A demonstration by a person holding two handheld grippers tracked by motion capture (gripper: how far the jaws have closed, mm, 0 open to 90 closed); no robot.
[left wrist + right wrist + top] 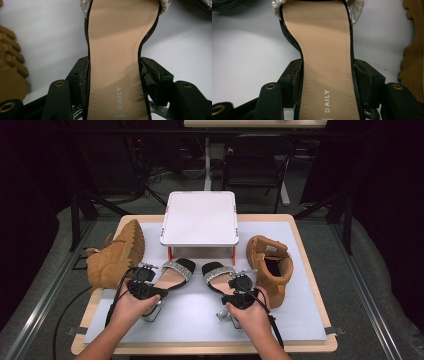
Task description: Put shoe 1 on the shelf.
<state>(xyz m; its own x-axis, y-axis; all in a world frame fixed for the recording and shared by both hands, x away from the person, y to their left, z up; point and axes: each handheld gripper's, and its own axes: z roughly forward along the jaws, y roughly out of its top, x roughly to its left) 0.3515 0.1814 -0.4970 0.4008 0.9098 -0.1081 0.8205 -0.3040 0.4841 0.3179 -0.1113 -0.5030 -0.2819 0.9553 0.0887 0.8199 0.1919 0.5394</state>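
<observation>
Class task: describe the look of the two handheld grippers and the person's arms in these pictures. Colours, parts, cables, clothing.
Both the left gripper and right gripper are black, each trailing a black cable. Their blocky black jaws carry brass-ringed holes and scuffed pads. The forearms are bare, with no sleeves in view.

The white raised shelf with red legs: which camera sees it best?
The high view: the white raised shelf with red legs stands whole at the table's back, behind both sandals. The gripper views look along sandal insoles, not at it.
</observation>
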